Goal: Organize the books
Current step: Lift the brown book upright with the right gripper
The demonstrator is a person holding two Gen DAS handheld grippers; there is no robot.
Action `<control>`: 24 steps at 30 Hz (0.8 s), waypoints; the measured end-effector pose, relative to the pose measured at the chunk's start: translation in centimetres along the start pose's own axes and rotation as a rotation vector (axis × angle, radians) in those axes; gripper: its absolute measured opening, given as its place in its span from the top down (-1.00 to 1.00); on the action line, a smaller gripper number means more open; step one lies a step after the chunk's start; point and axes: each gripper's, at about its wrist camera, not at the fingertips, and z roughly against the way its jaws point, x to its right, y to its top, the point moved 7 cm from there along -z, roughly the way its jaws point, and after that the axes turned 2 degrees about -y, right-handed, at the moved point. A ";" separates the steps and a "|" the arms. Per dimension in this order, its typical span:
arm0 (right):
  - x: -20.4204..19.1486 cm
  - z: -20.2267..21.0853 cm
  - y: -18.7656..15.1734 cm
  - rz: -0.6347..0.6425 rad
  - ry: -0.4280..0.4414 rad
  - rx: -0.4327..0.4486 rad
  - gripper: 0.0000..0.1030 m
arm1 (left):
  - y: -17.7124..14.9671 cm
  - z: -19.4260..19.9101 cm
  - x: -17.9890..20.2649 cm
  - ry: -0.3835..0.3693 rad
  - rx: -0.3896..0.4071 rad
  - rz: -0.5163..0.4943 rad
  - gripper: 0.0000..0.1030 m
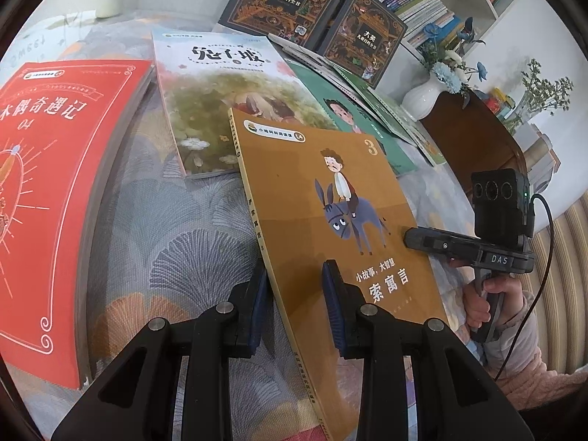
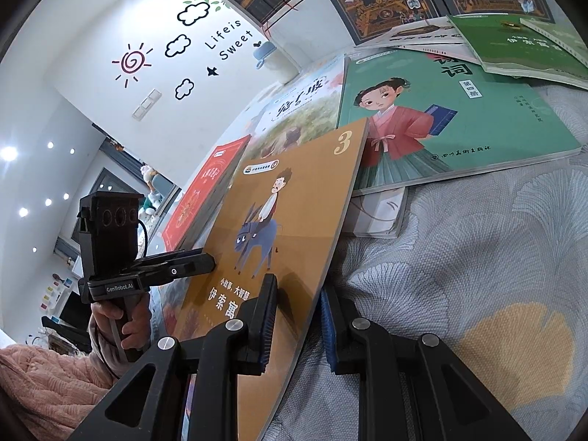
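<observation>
Gripping the same book from both sides right now: the orange-brown book (image 1: 330,198) with the kid on a donkey and a big "3" on the cover is pinched between both grippers and tilted up off the bed.

The left gripper (image 1: 297,308) is clamped near the book's spine edge. One blue pad sits on the cover, the other is tucked behind, so the jaws are only as far apart as the book is thick. In the right wrist view you can see it (image 2: 191,262) reaching in from the left, biting the cover's edge beside the donkey.

The right gripper (image 2: 299,321) does the same on the opposite long edge: one pad on the front, one behind, nearly closed on the book. In the left wrist view its tip (image 1: 413,239) lands on the cover just right of the donkey, with a hand (image 1: 485,301) on the handle.

The book's top corner hangs over the pale book with the meadow cover (image 1: 220,103) and the green book with a girl in a red jacket (image 2: 441,110). A red book (image 1: 62,183) lies off to the left on the leaf-pattern bedspread (image 2: 477,275). Two dark encyclopedia volumes (image 1: 294,3) lean upright at the back.
</observation>
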 end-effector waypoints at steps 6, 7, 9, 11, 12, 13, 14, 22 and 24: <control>-0.1 -0.1 -0.1 -0.003 -0.009 0.006 0.61 | -0.1 0.0 0.0 0.003 0.020 0.008 0.43; -0.1 -0.1 0.0 -0.003 -0.008 0.006 0.61 | -0.1 0.0 0.0 0.003 0.023 0.008 0.43; -0.1 -0.1 0.0 -0.002 -0.008 0.005 0.61 | -0.1 0.1 0.0 0.001 0.027 0.009 0.43; -0.1 -0.1 0.0 -0.003 -0.007 0.005 0.61 | -0.1 0.0 0.0 0.000 0.026 0.008 0.43; -0.1 -0.1 0.0 -0.003 -0.008 0.005 0.61 | -0.1 0.0 -0.1 -0.001 0.025 0.008 0.43; -0.1 -0.1 0.0 -0.002 -0.008 0.005 0.61 | -0.1 0.0 0.0 0.000 0.025 0.008 0.43; -0.1 -0.1 0.0 -0.002 -0.008 0.005 0.61 | -0.1 0.0 0.0 0.000 0.026 0.007 0.43; -0.4 -0.1 -0.1 0.024 -0.040 0.010 0.59 | -0.1 -0.1 0.0 -0.001 0.027 0.009 0.43; -0.3 -0.1 -0.1 0.015 -0.031 0.010 0.59 | -0.1 -0.1 -0.1 0.001 0.027 0.007 0.43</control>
